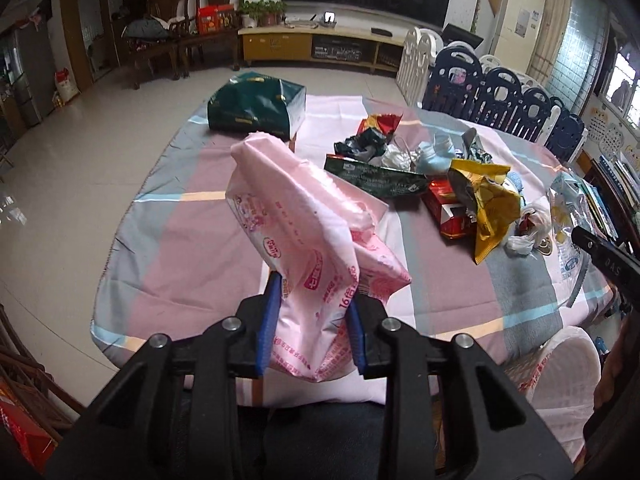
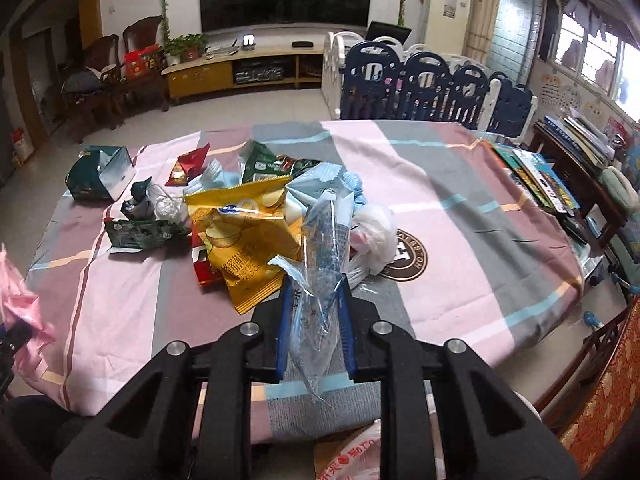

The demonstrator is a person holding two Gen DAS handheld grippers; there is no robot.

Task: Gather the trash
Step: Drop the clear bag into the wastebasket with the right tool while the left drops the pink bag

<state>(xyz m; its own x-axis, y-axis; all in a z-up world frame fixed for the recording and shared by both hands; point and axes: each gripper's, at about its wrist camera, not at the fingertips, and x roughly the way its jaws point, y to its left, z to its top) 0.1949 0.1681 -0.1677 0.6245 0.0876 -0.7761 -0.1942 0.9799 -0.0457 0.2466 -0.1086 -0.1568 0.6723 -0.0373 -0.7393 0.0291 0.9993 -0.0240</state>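
My left gripper (image 1: 314,296) is shut on a pink plastic wrapper (image 1: 296,216) and holds it above the table's near edge; the wrapper also shows at the left edge of the right wrist view (image 2: 18,304). My right gripper (image 2: 314,292) is shut on a clear blue-printed plastic bag (image 2: 324,248), lifted over the table; the bag shows in the left wrist view (image 1: 568,216). A trash pile lies mid-table: a yellow chip bag (image 2: 244,240), a green wrapper (image 2: 140,234), a red packet (image 2: 186,166), a white plastic bag (image 2: 374,232).
A table under a striped cloth (image 2: 460,208). A dark green box (image 1: 256,106) lies at its far left. A white bin with a bag (image 1: 560,364) stands below the near edge. Books (image 2: 536,176) lie at the right. Blue and white fence panels (image 2: 420,84) stand behind.
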